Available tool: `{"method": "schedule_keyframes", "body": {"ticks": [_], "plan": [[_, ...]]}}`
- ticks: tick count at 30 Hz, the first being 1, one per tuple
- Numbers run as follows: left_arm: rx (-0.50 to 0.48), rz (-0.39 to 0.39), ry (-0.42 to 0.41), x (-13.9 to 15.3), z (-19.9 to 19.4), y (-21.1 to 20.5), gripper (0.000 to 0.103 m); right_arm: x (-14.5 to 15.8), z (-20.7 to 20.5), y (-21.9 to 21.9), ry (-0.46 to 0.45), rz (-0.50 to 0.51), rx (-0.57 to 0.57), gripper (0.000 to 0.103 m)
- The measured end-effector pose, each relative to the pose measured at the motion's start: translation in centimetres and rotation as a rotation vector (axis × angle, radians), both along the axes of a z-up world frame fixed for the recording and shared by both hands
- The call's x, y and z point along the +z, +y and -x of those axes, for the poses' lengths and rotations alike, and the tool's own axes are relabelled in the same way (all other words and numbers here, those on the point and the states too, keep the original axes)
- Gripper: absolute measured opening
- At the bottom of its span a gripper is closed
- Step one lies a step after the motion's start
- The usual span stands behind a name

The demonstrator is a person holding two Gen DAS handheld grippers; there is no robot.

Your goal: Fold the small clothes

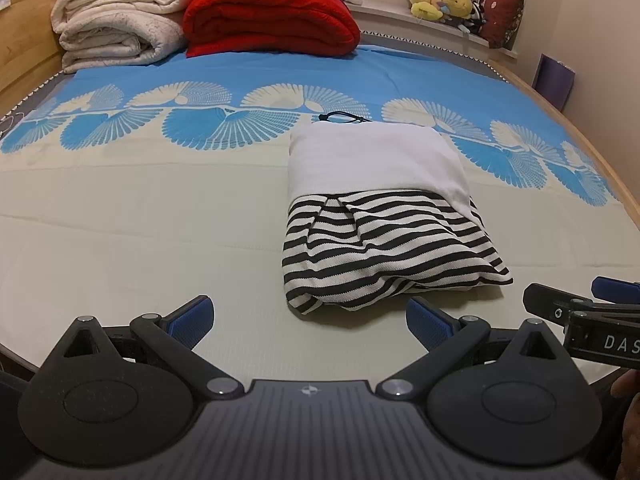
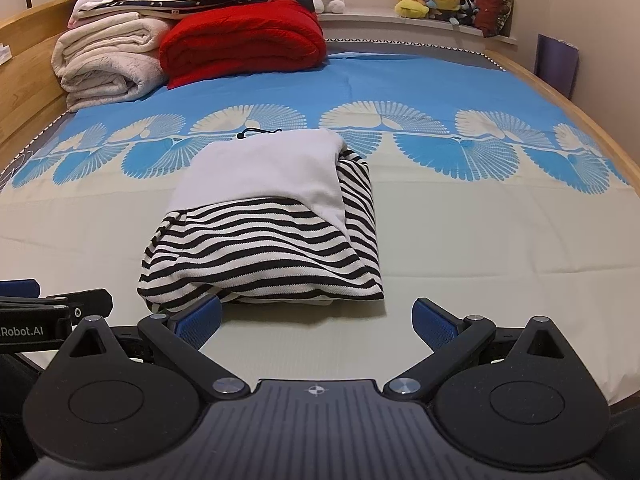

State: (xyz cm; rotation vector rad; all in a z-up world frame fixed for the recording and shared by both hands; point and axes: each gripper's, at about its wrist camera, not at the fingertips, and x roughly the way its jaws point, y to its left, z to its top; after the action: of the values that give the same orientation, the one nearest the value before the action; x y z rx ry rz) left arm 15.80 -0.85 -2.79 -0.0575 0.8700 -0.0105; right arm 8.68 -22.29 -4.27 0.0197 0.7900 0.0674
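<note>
The bed [image 2: 480, 240] fills both views, its sheet cream on the near half and blue with fan shapes farther off. At the far left sit folded blankets, a cream stack [image 2: 108, 60] and a red one [image 2: 244, 40] beside it. The garment [image 2: 264, 232], knitted with black and white stripes and a plain white part on top, lies already folded into a thick bundle in the middle of the bed, just beyond both grippers; a thin black cord [image 2: 258, 133] shows at its far edge. It looks soft, light and limp, likely to sag and unfold if lifted by one corner, so the near folded edge, taken at both corners, seems the best hold. The left gripper [image 1: 310, 318] and right gripper [image 2: 316, 320] hover low over the sheet, fingers wide apart and holding nothing
</note>
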Motion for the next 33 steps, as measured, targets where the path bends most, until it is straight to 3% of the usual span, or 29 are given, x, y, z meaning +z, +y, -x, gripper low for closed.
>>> {"method": "schedule_keyframes", "body": {"ticks": [33], "plan": [[-0.006,0.016,-0.002,0.10,-0.15,-0.05,0.102,-0.02,-0.05,0.42,0.004,-0.001,0.006,0.101]]}}
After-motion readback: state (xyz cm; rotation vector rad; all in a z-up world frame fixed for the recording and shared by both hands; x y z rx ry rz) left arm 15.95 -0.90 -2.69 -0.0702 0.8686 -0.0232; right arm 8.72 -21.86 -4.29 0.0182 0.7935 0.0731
